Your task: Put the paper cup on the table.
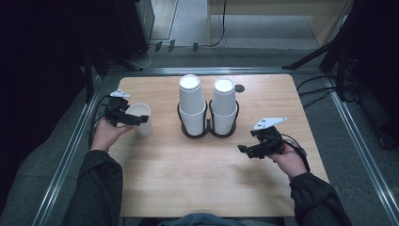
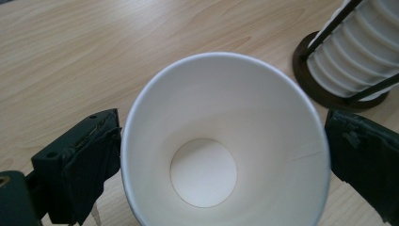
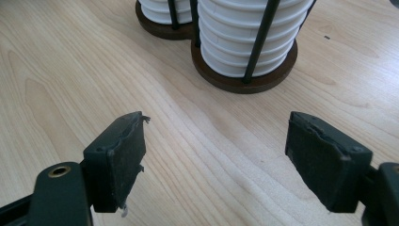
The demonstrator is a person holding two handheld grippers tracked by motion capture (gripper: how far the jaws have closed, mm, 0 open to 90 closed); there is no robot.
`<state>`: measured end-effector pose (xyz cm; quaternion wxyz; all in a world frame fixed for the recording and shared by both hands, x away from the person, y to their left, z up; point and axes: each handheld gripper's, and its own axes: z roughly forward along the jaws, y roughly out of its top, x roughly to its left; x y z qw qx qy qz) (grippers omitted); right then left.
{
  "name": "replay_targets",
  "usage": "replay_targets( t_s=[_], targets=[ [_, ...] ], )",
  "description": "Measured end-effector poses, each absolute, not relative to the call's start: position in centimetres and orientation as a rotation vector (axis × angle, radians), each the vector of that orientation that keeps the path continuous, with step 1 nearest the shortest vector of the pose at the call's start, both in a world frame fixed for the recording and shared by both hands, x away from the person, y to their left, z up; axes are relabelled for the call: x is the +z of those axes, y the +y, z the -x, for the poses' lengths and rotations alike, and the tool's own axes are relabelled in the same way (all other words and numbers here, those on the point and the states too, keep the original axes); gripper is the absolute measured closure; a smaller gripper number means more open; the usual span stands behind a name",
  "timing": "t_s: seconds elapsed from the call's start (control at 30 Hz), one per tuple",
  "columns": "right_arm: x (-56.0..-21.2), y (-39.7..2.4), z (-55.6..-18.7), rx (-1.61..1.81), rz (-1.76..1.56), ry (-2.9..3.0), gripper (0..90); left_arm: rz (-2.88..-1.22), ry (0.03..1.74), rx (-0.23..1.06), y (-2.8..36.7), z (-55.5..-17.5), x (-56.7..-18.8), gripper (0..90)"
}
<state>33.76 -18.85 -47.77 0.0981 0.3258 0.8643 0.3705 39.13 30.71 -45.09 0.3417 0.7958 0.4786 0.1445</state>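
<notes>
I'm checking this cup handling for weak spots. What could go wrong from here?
1. The cup stands between the left gripper's jaws, which look to touch its rim at most lightly; a lift now may leave it behind or tip it.
2. It is thin paper, so a hard squeeze could crush the rim.
3. The stacks stand tall in their holder close by; a sideways swing of either gripper, including the open right gripper, might knock them.

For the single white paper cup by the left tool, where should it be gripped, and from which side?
Grip the paper cup across its upper wall just under the rim, coming level from the table's left edge. It stands upright, mouth up, widest at the rim; the left tool already straddles it there.
</notes>
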Motion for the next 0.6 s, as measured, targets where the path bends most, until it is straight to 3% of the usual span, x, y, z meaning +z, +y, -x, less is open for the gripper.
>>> replay_targets(
  t_s=[0.6],
  targets=[
    [-48.1, -18.6, -33.7, 1.064, -0.933, 2.610, 21.0, -2.039, 1.220, 0.376, 30.7, -37.9, -40.9, 1.1]
  ],
)
